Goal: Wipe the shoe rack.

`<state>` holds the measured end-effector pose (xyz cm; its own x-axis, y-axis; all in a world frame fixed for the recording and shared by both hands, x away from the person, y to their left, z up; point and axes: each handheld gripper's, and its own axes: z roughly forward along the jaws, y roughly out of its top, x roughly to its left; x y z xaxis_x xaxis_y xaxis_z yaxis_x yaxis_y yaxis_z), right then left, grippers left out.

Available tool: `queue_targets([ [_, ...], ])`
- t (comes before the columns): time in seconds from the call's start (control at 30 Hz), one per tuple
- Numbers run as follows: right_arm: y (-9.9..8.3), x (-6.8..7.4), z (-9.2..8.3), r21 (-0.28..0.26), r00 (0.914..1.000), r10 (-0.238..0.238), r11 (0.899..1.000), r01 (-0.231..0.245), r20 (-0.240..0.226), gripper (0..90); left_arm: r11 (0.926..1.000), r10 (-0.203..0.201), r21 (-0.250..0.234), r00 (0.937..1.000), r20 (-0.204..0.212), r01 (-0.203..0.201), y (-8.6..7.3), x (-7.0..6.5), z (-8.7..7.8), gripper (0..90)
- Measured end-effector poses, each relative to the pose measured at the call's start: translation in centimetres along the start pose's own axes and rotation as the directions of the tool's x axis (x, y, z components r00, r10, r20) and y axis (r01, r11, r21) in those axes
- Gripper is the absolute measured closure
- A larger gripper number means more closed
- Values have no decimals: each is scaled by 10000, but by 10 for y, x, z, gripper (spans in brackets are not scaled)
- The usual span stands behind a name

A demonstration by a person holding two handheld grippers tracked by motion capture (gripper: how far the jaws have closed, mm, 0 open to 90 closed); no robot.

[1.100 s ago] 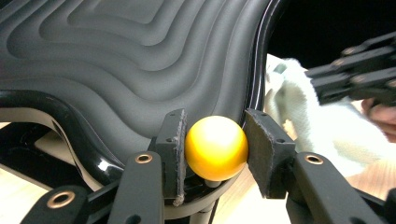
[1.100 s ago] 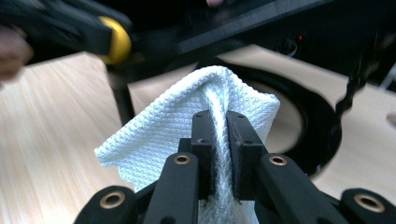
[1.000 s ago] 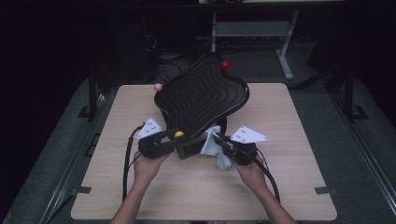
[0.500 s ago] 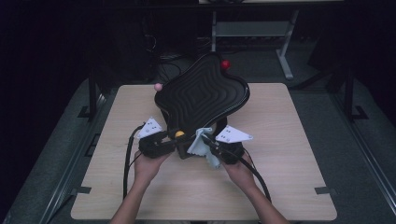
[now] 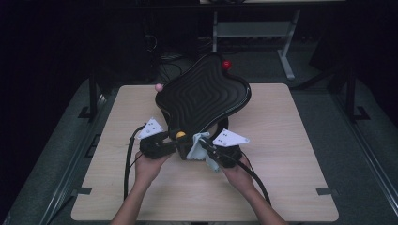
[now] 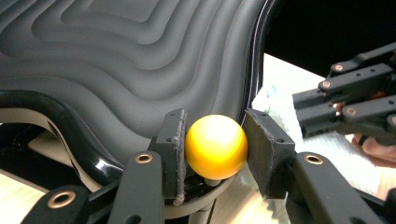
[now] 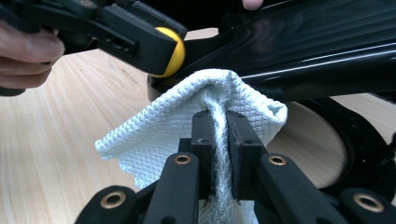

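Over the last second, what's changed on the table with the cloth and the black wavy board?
The right gripper, shut on the white cloth, has carried it leftward, in against the near edge of the black wavy board. The left gripper stayed put, its fingers still clamped on the yellow ball. The board, red ball and pink ball have not moved.
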<state>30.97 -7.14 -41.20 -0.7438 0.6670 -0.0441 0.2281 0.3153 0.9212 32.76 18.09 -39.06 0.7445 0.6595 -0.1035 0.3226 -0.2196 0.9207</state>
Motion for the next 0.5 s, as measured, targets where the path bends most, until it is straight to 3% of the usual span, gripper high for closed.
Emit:
queue_targets([
  [0.2,0,13,8,42,9996,-140,9999,142,-255,820,10000,53,17,10000,-6,-53,0,0,-1,602],
  [0.27,0,8,5,16,9997,-137,9999,138,-223,821,10000,76,22,10000,8,-76,0,0,-1,602],
  [0.43,8,-18,-16,-385,9973,298,9989,-273,674,822,9999,150,28,9999,58,-151,-1,-2,-2,603],
  [0.5,12,-24,-19,-495,9958,514,9976,-477,758,822,9999,129,-37,9999,42,-129,-2,-3,-2,603],
])
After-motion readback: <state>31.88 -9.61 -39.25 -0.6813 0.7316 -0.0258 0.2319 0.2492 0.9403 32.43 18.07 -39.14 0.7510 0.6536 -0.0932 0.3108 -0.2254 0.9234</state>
